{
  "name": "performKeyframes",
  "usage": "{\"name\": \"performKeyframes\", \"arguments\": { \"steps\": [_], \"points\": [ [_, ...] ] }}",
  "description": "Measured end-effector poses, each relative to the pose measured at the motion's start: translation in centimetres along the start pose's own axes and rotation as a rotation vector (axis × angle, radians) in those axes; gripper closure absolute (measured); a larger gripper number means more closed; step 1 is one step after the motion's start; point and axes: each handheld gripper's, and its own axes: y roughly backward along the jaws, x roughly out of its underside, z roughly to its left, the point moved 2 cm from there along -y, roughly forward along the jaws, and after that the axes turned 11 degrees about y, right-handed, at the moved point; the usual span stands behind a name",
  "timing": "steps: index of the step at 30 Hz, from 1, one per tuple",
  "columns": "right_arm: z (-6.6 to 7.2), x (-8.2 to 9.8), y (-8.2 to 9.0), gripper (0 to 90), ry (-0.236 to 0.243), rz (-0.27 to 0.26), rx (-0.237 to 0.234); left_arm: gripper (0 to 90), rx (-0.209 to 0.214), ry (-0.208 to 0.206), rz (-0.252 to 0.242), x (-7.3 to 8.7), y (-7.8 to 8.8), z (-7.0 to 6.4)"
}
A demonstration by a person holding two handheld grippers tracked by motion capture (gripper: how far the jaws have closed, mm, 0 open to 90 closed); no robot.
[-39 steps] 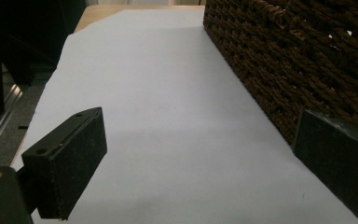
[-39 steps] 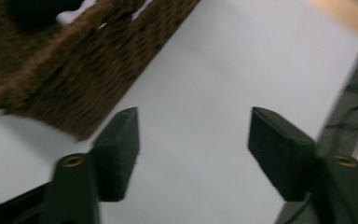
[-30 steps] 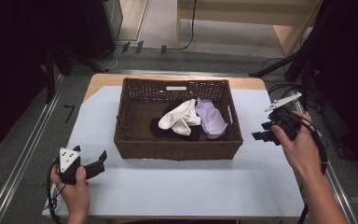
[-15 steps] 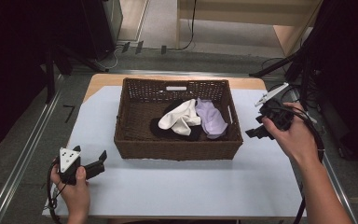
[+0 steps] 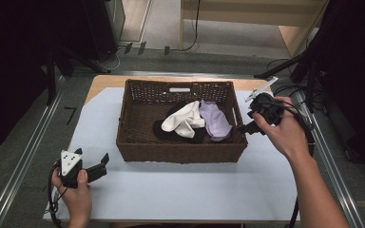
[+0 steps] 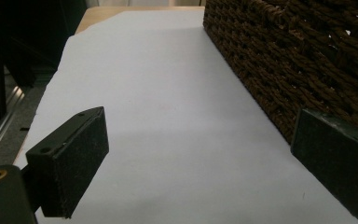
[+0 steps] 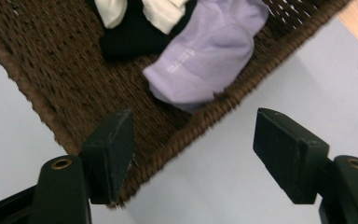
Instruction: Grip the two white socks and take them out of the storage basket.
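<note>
I am holding the right tool (image 5: 247,124) over the right rim of the wicker basket (image 5: 180,154), its jaws standing wide apart and gripping nothing. In the right gripper view the lilac sock (image 7: 205,58) is lying inside the basket against that rim, just ahead of the jaws, with a cream sock (image 5: 184,119) and a black garment (image 5: 164,130) beside it toward the basket's middle. I am resting the left tool (image 5: 95,170) on the white surface (image 5: 185,190) near the basket's front left corner, jaws spread and empty. I judge the step in hand to be the approach to the lilac sock. The next move calls for lowering the right tool past the rim, straddling a fold of the sock, and closing without snagging the weave.
</note>
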Motion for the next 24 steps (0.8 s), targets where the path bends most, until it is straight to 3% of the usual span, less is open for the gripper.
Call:
{"name": "performKeyframes", "arguments": {
  "steps": [24],
  "points": [
    [2.9,-6.9,-6.7,30.1,0.085,0.033,-0.043,4.8,0.002,0.000,0.003,0.0,0.0,0.0]
  ]
}}
